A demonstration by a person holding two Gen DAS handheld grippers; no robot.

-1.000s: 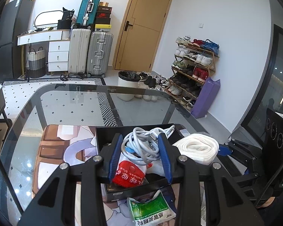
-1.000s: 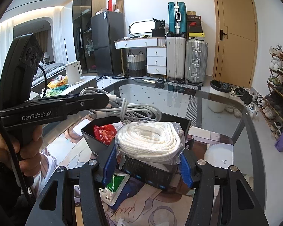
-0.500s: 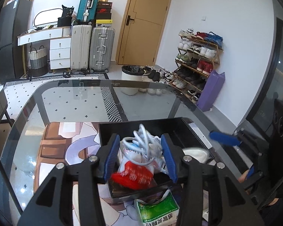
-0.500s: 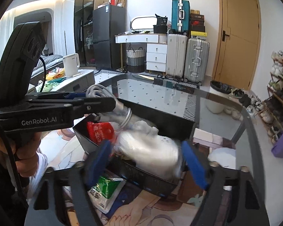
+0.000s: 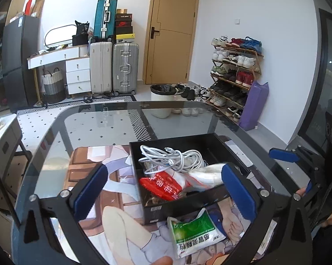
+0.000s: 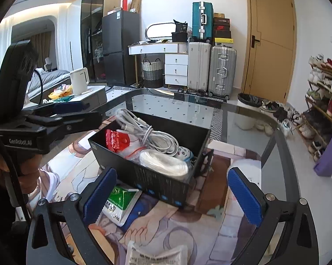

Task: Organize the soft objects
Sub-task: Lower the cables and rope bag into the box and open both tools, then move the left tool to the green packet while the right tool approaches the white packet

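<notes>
left wrist view first, reading from the left: the left gripper (image 5: 163, 187) has its jaws spreading wide, the blue pads well apart, and nothing pressed between them. between and beyond the pads sits the black box (image 5: 219, 201) on the printed mat (image 5: 112, 225), which lies on the glass table (image 5: 99, 128). in the box, from left to right, lie the white cable bundle (image 5: 172, 158), the red-labelled bag (image 5: 161, 186) and the white rope coil (image 5: 210, 173). just in front of the box, on the mat, lies the green-and-white packet (image 5: 193, 234), not yet put away. at the far right edge the right gripper (image 5: 283, 154) shows one blue pad.

to do this step well, i judge both grippers should draw clear of the box without snagging a cable loop, then go for the loose packets. those are flat and limp, so a pinch at an edge or corner should serve better than a push from above.

right wrist view gives what the other lacks: the left gripper from the side with a hand (image 6: 13, 165) on its handle, the box's long side wall, and a second, pale packet (image 6: 157, 255) on the mat at the bottom edge. its own jaws are also opening wide and hold nothing. only the left wrist view looks down onto the bag's label.
</notes>
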